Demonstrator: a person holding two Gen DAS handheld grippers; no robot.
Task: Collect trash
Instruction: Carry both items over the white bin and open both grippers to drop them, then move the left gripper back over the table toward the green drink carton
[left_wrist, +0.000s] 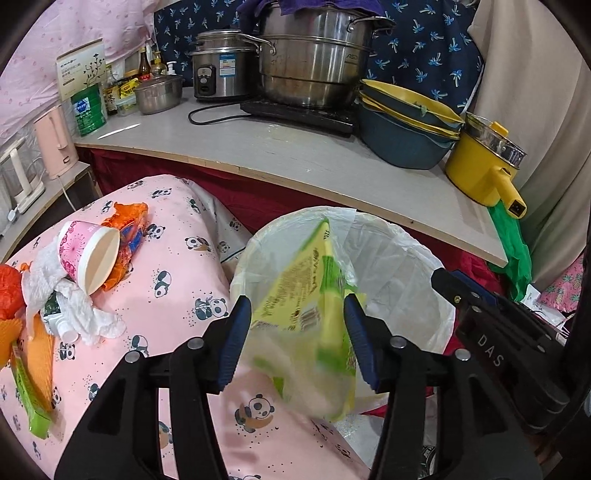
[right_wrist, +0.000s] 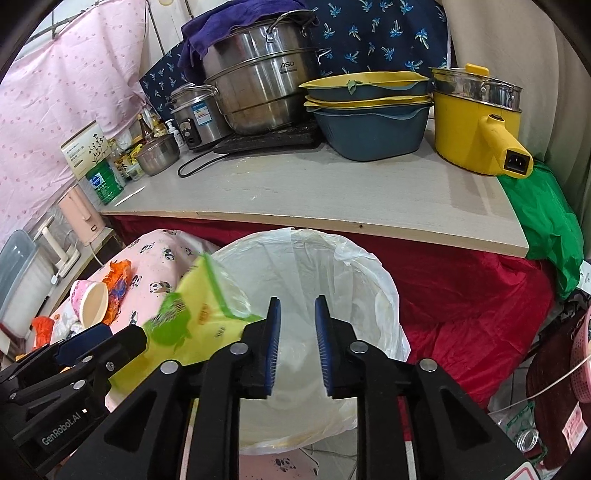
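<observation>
A yellow-green snack bag hangs blurred between the wide-apart fingers of my left gripper, over the rim of the bin lined with a white bag; I cannot tell whether a pad touches it. It also shows in the right wrist view, at the bin's left rim beside my left gripper. My right gripper is open and empty above the bin. More trash lies on the panda-print cloth: a pink paper cup, orange wrappers, white tissue.
A counter behind the bin carries steel pots, a rice cooker, stacked basins and a yellow electric pot. Red cloth hangs below the counter. A pink kettle stands at the left.
</observation>
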